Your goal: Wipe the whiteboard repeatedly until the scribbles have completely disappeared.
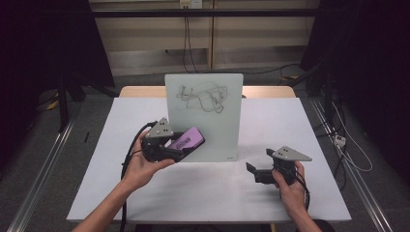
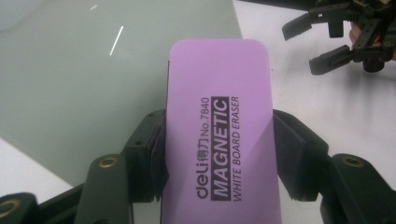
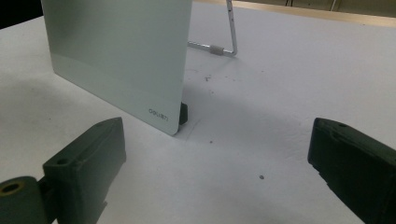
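While the left gripper (image 1: 170, 145) clamped the purple whiteboard eraser (image 2: 219, 135) across its width, the eraser's long axis pointed up and right toward the scribbles (image 1: 203, 97) on the upright glass whiteboard (image 1: 205, 125) just ahead. Farther off, the right gripper (image 1: 261, 170) rested low on the white table (image 1: 203, 193), jaws apart and empty.

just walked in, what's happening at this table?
A person holds a gripper in each hand. The left gripper is clamped on a purple magnetic whiteboard eraser, held up near the lower left of a small standing glass board with black scribbles near its top. The right gripper is open and empty, low over the white table, right of the board.
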Available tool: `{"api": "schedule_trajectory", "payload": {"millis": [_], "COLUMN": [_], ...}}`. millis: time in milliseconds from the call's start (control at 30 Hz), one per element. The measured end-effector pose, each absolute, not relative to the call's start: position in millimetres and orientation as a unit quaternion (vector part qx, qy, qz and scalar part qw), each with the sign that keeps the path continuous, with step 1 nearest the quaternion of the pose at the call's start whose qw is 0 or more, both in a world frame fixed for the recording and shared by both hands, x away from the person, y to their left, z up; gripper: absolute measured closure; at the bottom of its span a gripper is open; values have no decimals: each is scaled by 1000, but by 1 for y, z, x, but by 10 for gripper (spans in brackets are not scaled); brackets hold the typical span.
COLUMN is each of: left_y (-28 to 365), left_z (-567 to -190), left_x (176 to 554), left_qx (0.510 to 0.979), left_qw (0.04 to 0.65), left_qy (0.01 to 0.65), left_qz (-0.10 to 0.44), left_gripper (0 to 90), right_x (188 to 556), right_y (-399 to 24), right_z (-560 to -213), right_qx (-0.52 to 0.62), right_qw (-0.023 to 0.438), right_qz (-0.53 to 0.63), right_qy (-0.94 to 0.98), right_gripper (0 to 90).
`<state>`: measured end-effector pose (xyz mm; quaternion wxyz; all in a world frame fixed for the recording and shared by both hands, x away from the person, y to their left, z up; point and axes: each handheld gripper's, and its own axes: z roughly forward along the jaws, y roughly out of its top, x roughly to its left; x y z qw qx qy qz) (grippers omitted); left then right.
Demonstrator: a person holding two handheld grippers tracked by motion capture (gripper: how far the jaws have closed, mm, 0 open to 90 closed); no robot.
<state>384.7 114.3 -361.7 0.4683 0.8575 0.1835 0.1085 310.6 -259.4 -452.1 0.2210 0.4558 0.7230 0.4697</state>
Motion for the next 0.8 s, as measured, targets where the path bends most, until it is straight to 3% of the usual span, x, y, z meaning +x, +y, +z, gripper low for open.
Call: {"api": "schedule_trajectory", "payload": {"millis": [800], "left_y": [134], "left_z": [-331], "left_x": [384], "left_qx": [839], "left_qw": [488], "left_qy": [183], "left_qz": [156], "left_gripper": [410], "right_x": [311], "right_y": [-257], "right_z": [-453], "right_qx": [453], "right_qw": [217], "right_qz": [467], "right_qy": [727], "right_gripper": [48]}}
